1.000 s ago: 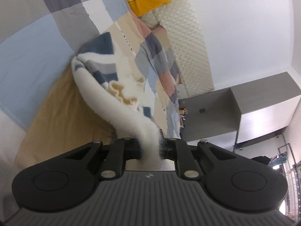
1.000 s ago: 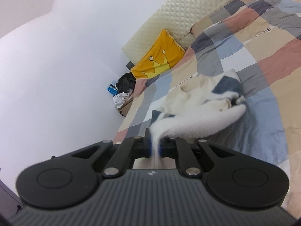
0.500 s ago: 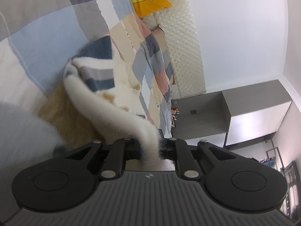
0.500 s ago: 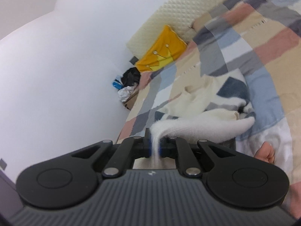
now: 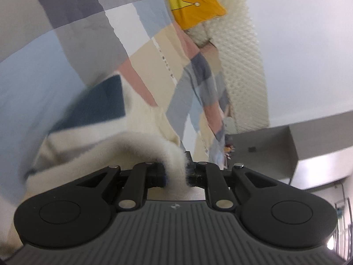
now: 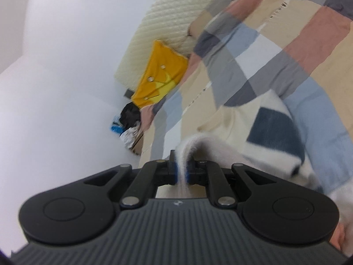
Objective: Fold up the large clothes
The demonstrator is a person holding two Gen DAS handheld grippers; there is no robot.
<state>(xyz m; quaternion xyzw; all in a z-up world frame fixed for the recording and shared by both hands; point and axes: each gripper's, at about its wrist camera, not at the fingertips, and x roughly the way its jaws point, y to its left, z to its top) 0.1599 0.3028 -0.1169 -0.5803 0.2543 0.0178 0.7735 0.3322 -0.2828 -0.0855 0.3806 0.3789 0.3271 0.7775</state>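
Note:
A fluffy cream garment (image 5: 136, 119) with dark blue and grey blocks lies bunched on the patchwork bedspread (image 5: 88, 22). My left gripper (image 5: 176, 174) is shut on a thick white fleecy edge of it, which arches away to the left. In the right wrist view the same garment (image 6: 253, 123) spreads to the right, and my right gripper (image 6: 181, 172) is shut on a thin white fold of its edge between the blue pads. The stretch of cloth between the two grips hangs slack.
A yellow crown cushion (image 5: 194, 0) leans on the quilted cream headboard (image 5: 242, 66). A grey cabinet (image 5: 264, 145) stands past the bed. A heap of dark and blue clothes (image 6: 129, 121) sits by the white wall. The bedspread (image 6: 286, 33) extends beyond the garment.
Both grippers swept across the bed with the garment still clamped. The garment now sits closer and larger in both views, and the frames are motion-blurred. A bare foot seen half a second ago is gone.

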